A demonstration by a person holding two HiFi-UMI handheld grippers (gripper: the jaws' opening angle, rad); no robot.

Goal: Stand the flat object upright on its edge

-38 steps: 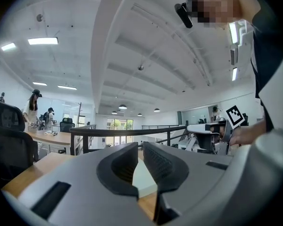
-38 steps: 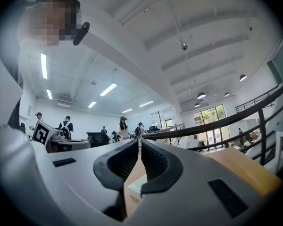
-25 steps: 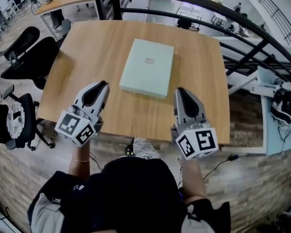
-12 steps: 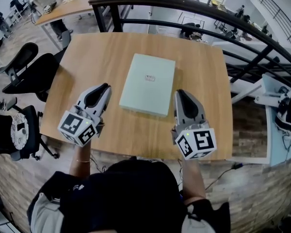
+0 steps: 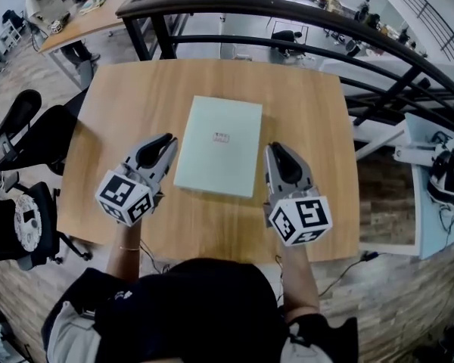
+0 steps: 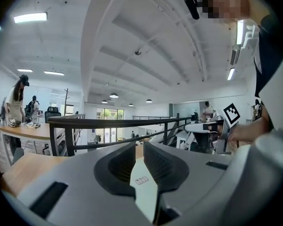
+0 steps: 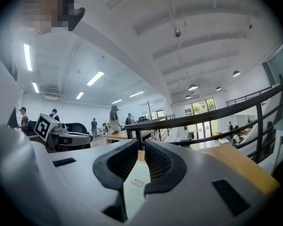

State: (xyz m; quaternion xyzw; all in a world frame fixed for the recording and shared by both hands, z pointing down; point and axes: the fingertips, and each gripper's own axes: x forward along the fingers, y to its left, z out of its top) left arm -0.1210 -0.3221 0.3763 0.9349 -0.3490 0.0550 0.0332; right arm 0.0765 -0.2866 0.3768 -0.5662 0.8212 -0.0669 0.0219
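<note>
Box (image 5: 218, 146): pale green and thin, lying flat on the table (image 5: 129, 97), a small label (image 5: 221, 137) face up.
Box long axis: runs away from me, with the far end leaning slightly to my right. Its two long edges face my two hands; the short edges face toward me and away.
Left gripper (image 5: 166, 138): jaws closed together, holding nothing. The tip is just beside the left long edge, about midway along it, and points in at a slant.
Right gripper (image 5: 273, 149): jaws likewise pressed together and empty. The tip is just beside the right long edge, toward its near half.
Box from my fingers: between them, inboard of both tips. Each gripper view shows a sliver of it ahead through the slit of the jaws.
Nearer hand: neither by much, I judge; the left tip looks a shade closer to its edge.
Contact: from above I cannot tell whether either tip touches the box; there is probably a thin gap on both sides.
Step in hand, as I judge it: bracing the long edges from both sides, the box not yet lifted.
What the move turns on: setting the closed tips against opposite long edges, then tipping the box about one of them so it stands on that edge. A push well off the middle would likely spin it flat on the table instead.
</note>
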